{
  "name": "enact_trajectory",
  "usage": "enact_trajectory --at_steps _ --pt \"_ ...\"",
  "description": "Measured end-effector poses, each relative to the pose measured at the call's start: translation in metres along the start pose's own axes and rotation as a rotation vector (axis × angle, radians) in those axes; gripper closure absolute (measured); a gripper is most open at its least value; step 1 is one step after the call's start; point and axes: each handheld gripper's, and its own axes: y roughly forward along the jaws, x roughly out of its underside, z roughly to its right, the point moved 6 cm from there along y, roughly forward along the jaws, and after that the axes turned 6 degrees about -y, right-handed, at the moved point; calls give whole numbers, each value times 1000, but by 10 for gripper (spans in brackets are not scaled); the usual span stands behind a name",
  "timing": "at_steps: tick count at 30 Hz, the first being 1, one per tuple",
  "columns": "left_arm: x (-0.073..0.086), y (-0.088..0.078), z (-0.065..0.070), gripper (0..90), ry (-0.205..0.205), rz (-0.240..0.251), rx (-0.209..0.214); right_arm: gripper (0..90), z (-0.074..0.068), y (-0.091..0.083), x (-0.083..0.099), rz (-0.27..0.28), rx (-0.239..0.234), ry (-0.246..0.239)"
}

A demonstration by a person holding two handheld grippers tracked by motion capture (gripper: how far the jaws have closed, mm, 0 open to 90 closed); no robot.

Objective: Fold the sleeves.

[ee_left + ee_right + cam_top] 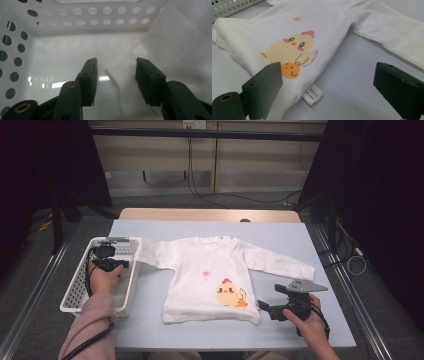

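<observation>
Black jaws of the left gripper (116, 80) parted partway, set down inside the white perforated basket (75, 285), fabric of a white sleeve (125, 97) lying between them – pads not pressing it, a gap visible on both sides. Same sleeve draped over the basket's right wall and spilling onto its glossy floor; holes of the basket wall at the top and left of the left gripper view. From the high view, left hand (104, 279) deep in the basket, pink cuff trailing toward the bottom edge, cable looping beside it.

Wide open on the other side: right gripper (327, 87), jaws well apart, nothing between them but bare tabletop and the lower corner of the white shirt (210, 275). Small size tag (313, 94) poking out from the hem, just ahead of the left jaw. In the high view, right gripper low near the shirt's lower right corner, grey three-cornered plate on top, right hand (310, 320) behind it.

Shirt spread flat on the pale blue table (280, 235), front up – yellow chick print (231, 294) near the hem, a small orange sun above it. Right-side sleeve stretched out on the table, well clear of the basket; basket at the table's left edge.
</observation>
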Motion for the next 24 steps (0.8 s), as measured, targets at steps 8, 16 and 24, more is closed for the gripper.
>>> enact_trajectory --at_steps 8,16,24 --pt "3 -2 4 782 -2 -66 15 84 -1 -1 -1 4 1 1" --pt "1 -3 8 865 -26 -91 -4 84 1 -3 -1 11 1 3" --pt "-2 -12 3 867 8 -122 4 84 1 -2 -1 12 0 1"
